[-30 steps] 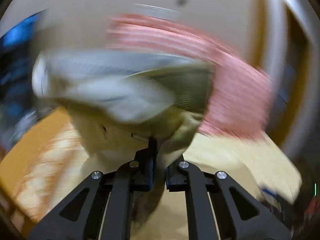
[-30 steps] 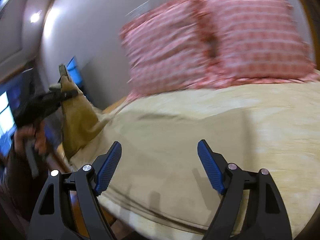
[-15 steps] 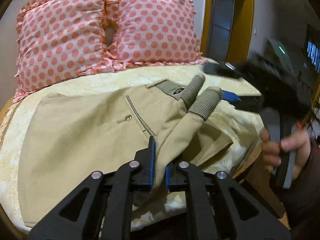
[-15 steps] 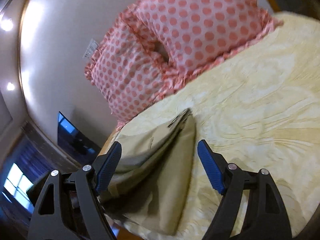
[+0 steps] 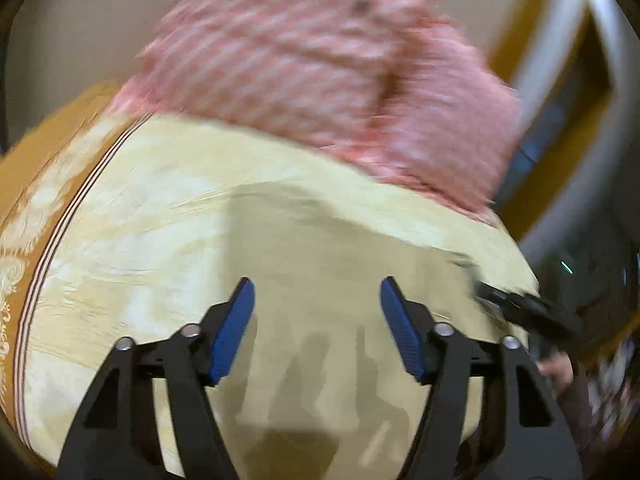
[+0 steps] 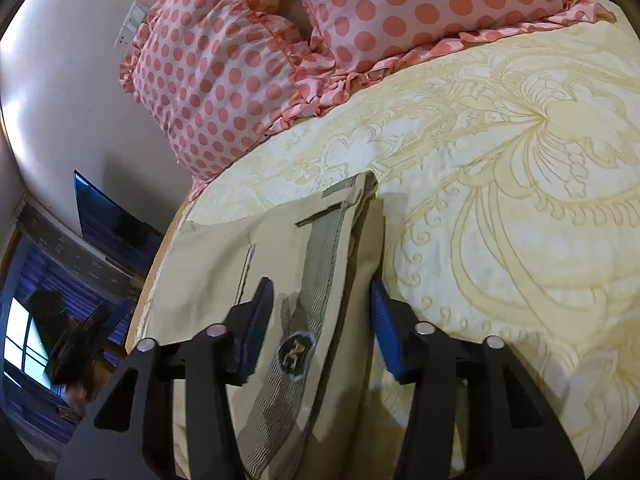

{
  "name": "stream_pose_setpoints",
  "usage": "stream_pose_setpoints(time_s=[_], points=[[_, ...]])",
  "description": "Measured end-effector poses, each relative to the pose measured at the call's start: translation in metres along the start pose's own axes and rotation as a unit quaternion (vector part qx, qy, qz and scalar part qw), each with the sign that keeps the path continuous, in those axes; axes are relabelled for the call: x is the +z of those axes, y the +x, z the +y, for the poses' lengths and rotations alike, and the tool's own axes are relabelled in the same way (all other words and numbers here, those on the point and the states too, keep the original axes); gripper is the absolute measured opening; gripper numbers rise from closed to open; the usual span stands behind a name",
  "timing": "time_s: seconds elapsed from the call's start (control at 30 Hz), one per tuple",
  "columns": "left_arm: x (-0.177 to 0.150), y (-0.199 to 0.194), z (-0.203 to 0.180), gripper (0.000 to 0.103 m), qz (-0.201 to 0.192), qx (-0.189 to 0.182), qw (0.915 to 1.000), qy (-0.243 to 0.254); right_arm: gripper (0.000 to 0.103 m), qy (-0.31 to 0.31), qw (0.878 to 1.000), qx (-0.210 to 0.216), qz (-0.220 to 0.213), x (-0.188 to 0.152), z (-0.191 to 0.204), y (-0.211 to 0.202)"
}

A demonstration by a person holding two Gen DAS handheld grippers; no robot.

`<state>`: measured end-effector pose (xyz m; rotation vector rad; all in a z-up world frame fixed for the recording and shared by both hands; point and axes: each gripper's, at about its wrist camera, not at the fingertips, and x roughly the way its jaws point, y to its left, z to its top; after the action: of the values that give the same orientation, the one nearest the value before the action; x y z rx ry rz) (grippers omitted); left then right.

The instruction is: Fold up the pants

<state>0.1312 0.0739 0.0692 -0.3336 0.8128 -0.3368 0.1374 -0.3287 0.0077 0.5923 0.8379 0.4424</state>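
Note:
The beige pants (image 6: 208, 280) lie flat on the bed's left side, with a grey ribbed waistband (image 6: 320, 256) and a round dark logo patch (image 6: 295, 354). My right gripper (image 6: 318, 324) is open, its blue pads straddling the waistband edge just above the cloth. In the blurred left wrist view the pants (image 5: 320, 264) lie flat below my left gripper (image 5: 316, 324), which is open and empty. The right gripper's dark body (image 5: 520, 304) shows at that view's right edge.
Two pink polka-dot pillows (image 6: 320, 32) stand against the wall at the head of the bed. The cream patterned bedspread (image 6: 520, 184) covers the bed. The bed's orange edge (image 5: 24, 184) is at the left. A dark screen (image 6: 108, 216) and a window are beyond the bed.
My left gripper has opened and let go of the pants, which now lie flat. My right gripper has moved down over the waistband. The left view has swung and is blurred.

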Motion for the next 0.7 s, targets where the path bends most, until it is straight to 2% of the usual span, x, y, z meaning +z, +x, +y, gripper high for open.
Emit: stream_pose_setpoints(time_s=[0.07, 0.13, 0.23, 0.27, 0.3, 0.33, 0.37, 0.4, 0.47, 0.57, 0.63, 0.7], points=[[0.012, 0.025, 0.024, 0.054, 0.047, -0.012, 0.9985, -0.028, 0.048, 0.006, 1.0, -0.001, 0.001, 0.004, -0.002, 0.002], [0.017, 0.044, 0.03, 0.054, 0.082, -0.039, 0.9951, -0.041, 0.048, 0.009, 1.0, 0.0, 0.002, 0.009, -0.003, 0.004], [0.026, 0.065, 0.033, 0.059, 0.103, -0.045, 0.9927, -0.044, 0.048, -0.003, 1.0, 0.007, 0.008, 0.016, -0.003, 0.011], [0.026, 0.066, 0.036, 0.059, 0.105, -0.055, 0.9918, -0.05, 0.04, -0.007, 1.0, 0.017, 0.017, 0.016, -0.003, 0.014], [0.028, 0.069, 0.038, 0.058, 0.107, -0.068, 0.9901, -0.06, 0.026, -0.007, 1.0, 0.022, 0.02, 0.016, -0.005, 0.014], [0.03, 0.073, 0.041, 0.051, 0.11, -0.076, 0.9886, -0.069, 0.024, -0.003, 0.999, 0.039, 0.023, 0.016, -0.009, 0.013], [0.031, 0.076, 0.043, 0.032, 0.118, -0.078, 0.9871, -0.075, 0.017, 0.005, 0.998, 0.059, 0.025, 0.016, -0.013, 0.012], [0.03, 0.079, 0.045, 0.027, 0.125, -0.082, 0.9857, -0.078, 0.016, 0.014, 0.997, 0.072, 0.026, 0.017, -0.016, 0.012], [0.031, 0.079, 0.045, 0.02, 0.126, -0.089, 0.9847, -0.08, 0.014, 0.024, 0.996, 0.087, 0.028, 0.019, -0.018, 0.012], [0.042, 0.075, 0.037, 0.016, 0.114, -0.086, 0.9868, -0.077, 0.013, 0.021, 0.995, 0.097, 0.023, 0.033, -0.01, 0.012], [0.061, 0.079, 0.024, 0.015, 0.101, -0.079, 0.9903, -0.053, 0.013, 0.013, 0.994, 0.104, 0.014, 0.051, -0.004, 0.012], [0.081, 0.088, 0.016, 0.015, 0.083, -0.07, 0.9932, -0.042, 0.013, -0.007, 0.996, 0.092, -0.009, 0.076, 0.002, 0.015]])
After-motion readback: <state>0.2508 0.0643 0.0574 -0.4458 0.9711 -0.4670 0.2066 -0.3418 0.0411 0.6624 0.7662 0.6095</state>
